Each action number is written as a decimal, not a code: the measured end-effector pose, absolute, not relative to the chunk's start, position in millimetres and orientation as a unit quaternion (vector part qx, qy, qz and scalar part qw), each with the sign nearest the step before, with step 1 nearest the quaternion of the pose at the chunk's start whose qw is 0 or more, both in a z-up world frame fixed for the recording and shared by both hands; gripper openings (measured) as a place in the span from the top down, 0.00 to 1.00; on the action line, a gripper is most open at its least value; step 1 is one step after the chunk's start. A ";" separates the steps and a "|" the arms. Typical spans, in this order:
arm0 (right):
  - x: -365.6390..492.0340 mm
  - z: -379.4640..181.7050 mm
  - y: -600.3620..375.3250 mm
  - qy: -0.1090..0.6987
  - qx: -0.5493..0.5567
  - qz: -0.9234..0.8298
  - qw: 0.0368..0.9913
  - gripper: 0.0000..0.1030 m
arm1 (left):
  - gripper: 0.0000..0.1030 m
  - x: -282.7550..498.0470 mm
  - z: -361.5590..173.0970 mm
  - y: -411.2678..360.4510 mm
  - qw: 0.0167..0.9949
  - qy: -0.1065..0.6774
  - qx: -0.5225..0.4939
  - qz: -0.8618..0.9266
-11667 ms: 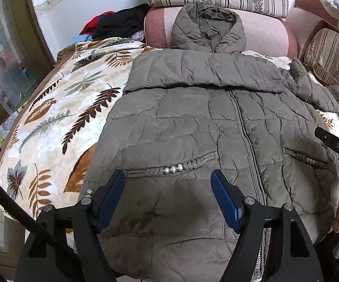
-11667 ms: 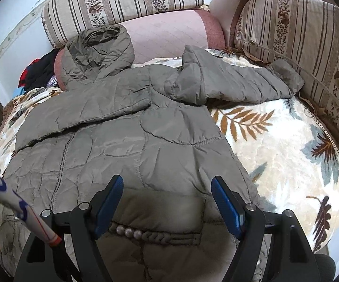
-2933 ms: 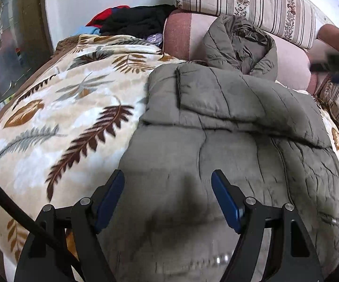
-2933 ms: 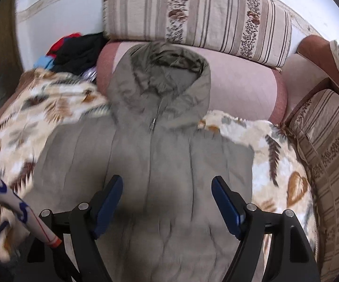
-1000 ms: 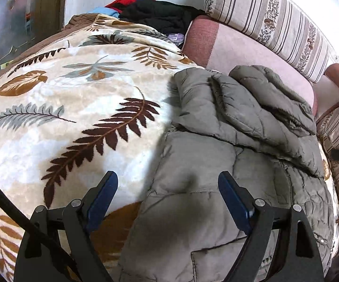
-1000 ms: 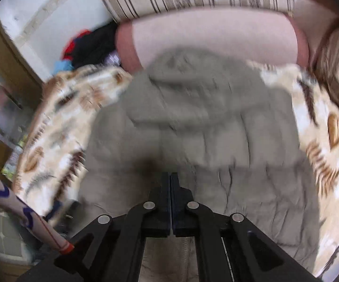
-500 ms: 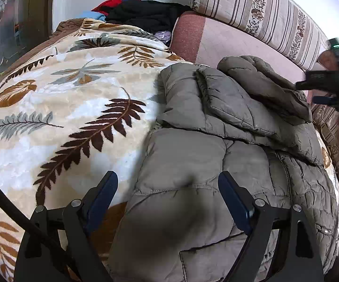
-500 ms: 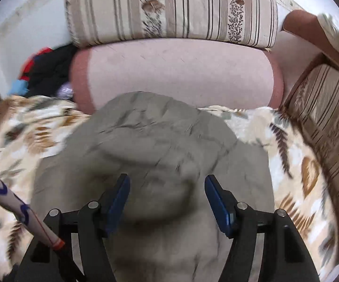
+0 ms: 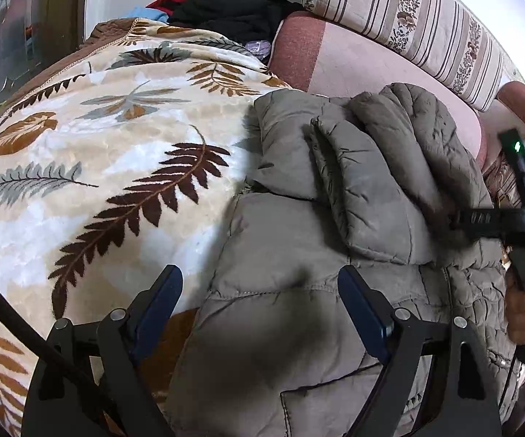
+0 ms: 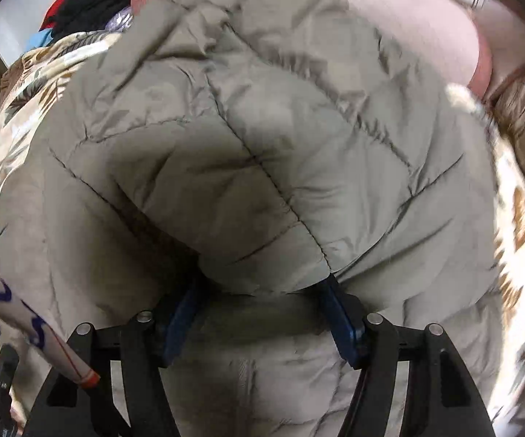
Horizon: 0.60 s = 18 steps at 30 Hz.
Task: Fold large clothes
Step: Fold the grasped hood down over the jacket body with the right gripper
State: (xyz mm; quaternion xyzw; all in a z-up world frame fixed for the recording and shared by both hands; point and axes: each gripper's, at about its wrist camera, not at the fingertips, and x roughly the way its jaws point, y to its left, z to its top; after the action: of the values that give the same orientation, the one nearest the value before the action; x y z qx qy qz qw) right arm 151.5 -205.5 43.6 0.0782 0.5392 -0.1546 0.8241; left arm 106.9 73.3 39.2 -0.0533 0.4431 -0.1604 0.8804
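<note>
The leaf-print blanket [image 9: 91,167] is covering the sofa seat, and the grey-green puffer jacket [image 9: 299,291] is lying on it with its hood [image 9: 401,153] doubled down over the chest. It is looking bulky yet light, soft and slick — likely to spring back open, so the hem corners are seeming the surest holds. The striped cushions [image 9: 408,25] and the pile of dark clothes [image 9: 226,11] are sitting well clear. The left gripper [image 9: 259,302] is hovering wide open; the right gripper [image 10: 259,313] is pressing, jaws apart, against the hood's edge.
</note>
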 end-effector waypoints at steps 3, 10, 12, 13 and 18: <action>139.8 75.9 -200.0 0.492 0.079 -0.147 0.855 0.32 | 0.16 107.4 39.1 76.5 0.881 0.443 -0.059 -0.157; 144.5 91.9 -162.6 0.456 0.021 -0.151 0.877 0.32 | 0.16 108.1 40.5 80.6 0.876 0.448 -0.076 -0.165; 166.5 77.3 -164.9 0.480 0.043 -0.150 0.864 0.32 | 0.16 108.3 41.5 79.9 0.877 0.446 -0.073 -0.164; 175.5 60.9 -166.6 0.506 0.052 -0.147 0.848 0.32 | 0.16 109.1 41.7 80.2 0.877 0.446 -0.073 -0.162; 166.4 59.0 -152.8 0.503 0.036 -0.120 0.855 0.31 | 0.16 113.3 44.9 91.0 0.877 0.445 -0.090 -0.155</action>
State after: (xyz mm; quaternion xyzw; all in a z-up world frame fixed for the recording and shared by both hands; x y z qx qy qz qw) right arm 166.4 -152.8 59.0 0.0364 0.5027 -0.1197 0.8553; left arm 113.3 91.0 44.9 -0.0902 0.4452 -0.1554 0.8772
